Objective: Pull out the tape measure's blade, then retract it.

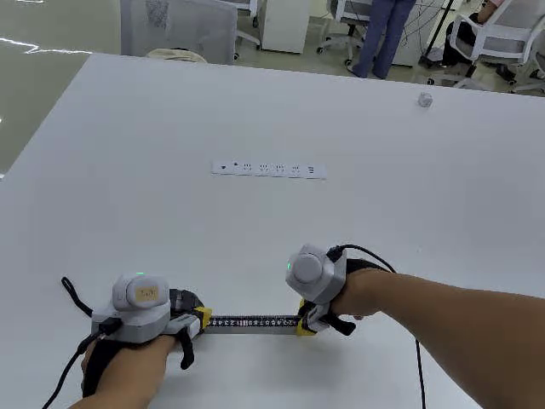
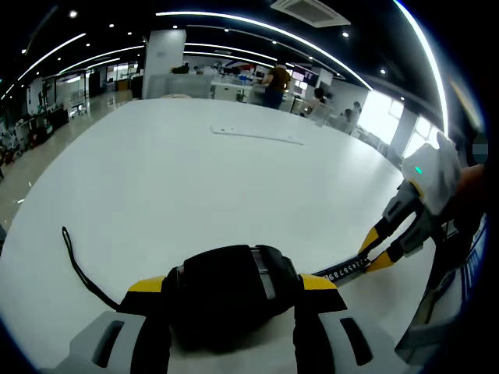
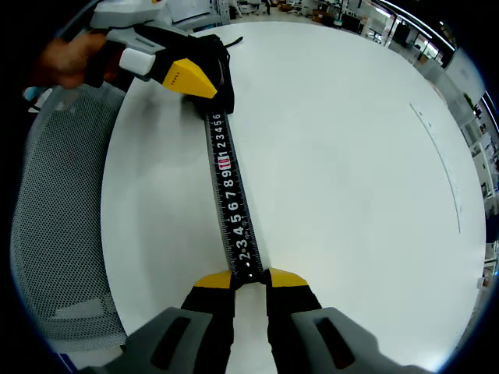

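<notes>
The left gripper [image 1: 194,318] clamped the case [image 2: 230,292] between its jaws, and the blade [image 3: 231,202] ran straight from it, along the table [image 1: 255,111], to the right gripper [image 3: 249,276], whose jaws pinched its tip, the case dead ahead of them.

Your white surface [image 1: 170,128] carries a flat white power strip [image 1: 268,169] near its middle and a small grey ball [image 1: 425,100] toward its far edge; beyond it you have office chairs [image 1: 502,38] and a standing person [image 1: 383,34].
</notes>
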The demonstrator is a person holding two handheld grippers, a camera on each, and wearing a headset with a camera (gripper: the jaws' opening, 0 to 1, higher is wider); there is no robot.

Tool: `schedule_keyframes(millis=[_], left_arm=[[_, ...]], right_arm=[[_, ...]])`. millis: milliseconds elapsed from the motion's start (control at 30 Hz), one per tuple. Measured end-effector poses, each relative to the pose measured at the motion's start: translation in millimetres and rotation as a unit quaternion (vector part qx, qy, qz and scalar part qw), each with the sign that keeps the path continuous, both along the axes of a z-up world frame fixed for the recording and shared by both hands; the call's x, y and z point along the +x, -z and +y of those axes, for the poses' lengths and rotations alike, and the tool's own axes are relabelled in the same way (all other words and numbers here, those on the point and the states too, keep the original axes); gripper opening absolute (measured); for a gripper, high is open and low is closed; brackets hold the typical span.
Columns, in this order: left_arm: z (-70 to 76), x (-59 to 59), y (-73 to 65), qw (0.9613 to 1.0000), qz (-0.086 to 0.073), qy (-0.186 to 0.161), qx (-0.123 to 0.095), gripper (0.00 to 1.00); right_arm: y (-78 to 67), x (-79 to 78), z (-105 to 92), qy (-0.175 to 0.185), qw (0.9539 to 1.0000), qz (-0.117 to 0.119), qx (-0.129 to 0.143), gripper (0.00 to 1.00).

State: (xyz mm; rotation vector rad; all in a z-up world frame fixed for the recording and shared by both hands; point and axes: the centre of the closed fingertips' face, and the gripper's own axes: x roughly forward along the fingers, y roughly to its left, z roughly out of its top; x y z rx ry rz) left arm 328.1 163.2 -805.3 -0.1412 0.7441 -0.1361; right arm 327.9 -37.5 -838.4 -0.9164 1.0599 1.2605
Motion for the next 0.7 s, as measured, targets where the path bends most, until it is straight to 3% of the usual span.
schedule_keyframes(millis=[700], left_arm=[[-0.5, -0.7, -0.2, 1.0, 0.001, 0.002, -0.003, 0.6]], right_arm=[[0.4, -0.5, 9.4, -0.003, 1.0, 0.002, 0.006, 0.15]])
